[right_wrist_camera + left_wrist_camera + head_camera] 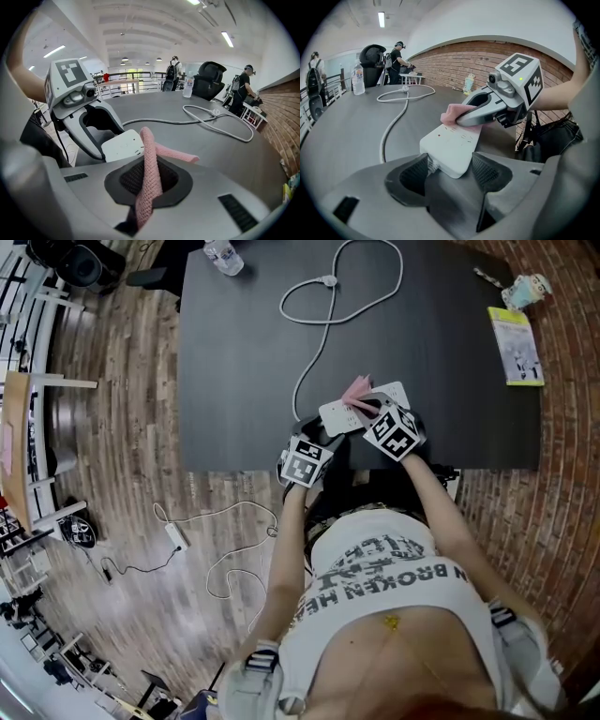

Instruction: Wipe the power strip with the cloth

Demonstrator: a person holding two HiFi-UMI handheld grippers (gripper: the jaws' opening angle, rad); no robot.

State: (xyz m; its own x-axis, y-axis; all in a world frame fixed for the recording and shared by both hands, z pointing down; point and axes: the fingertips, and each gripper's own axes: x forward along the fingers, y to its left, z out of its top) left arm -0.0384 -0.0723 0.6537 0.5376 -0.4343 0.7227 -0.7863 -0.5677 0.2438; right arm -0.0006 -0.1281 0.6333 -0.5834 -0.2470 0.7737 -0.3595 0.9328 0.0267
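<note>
Wiping well needs a firm brace: the left gripper (pixel 450 169) clamps the power strip (pixel 452 145) by its cord end, near the front edge of the surface (pixel 244 352), while the right gripper (pixel 149 178) pinches the pink cloth (pixel 151 154) onto its top; I would drag slowly lengthwise with light pressure

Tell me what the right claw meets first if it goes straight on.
Likely the power strip, just beyond and slightly left of the pink cloth the right claw grips; if it misses, bare table, then the white cable. Depth is unclear.
</note>
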